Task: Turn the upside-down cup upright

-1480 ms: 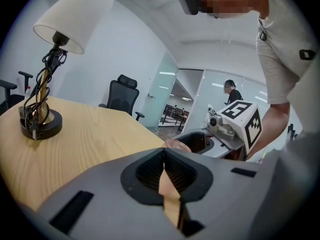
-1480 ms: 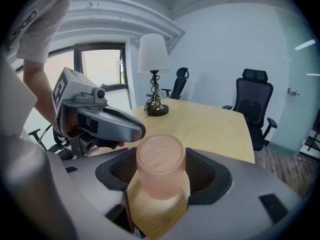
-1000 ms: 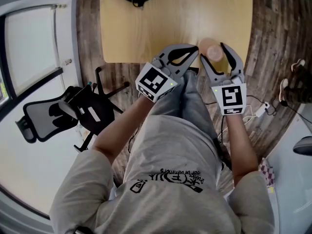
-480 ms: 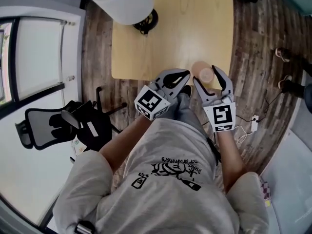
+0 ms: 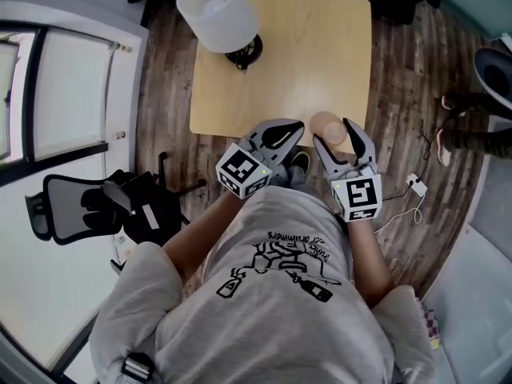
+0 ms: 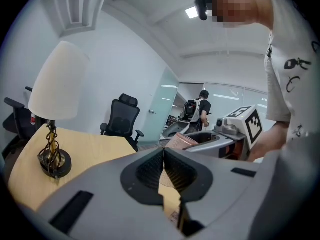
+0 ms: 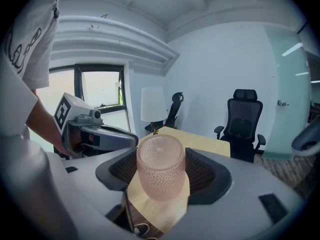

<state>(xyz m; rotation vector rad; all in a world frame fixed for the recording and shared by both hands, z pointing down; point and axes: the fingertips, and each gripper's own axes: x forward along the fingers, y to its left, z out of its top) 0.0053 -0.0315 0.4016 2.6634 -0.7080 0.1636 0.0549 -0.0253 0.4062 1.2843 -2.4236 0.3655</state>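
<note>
Since 1 s ago the head view has pulled back. Whole light wood counter (image 5: pixel 304 54) is now in frame, and the white-shade lamp w/ dark round base (image 5: pixel 218 10) shows fully at its far left corner (was mostly cut off before). Both claws still sit at the near counter edge, same pose rel. to each other.

Right claw (image 5: pixel 334 134): jaws spread wide, pinching the pink dimpled glass cup (image 7: pixel 161 166) by its sides, a pad on each flank. Closed end of the cup is on top, so it's still inverted and approx. vertical. It sits over the near edge of the counter. Can't tell if its lower rim touches the top.

Left claw (image 5: pixel 298 126): jaws pressed together, nothing between them. It's just beside the cup on the left, no contact visible.

Misc:
- Black office chair (image 5: pixel 88 202) stands on the wood-plank floor (image 5: pixel 408 94), left of the person.
- White plug + cable (image 5: pixel 416 186) lies on the floor at right.
- Left gripper view shows a second person w/ backpack (image 6: pixel 197 106) far back in the room.
</note>
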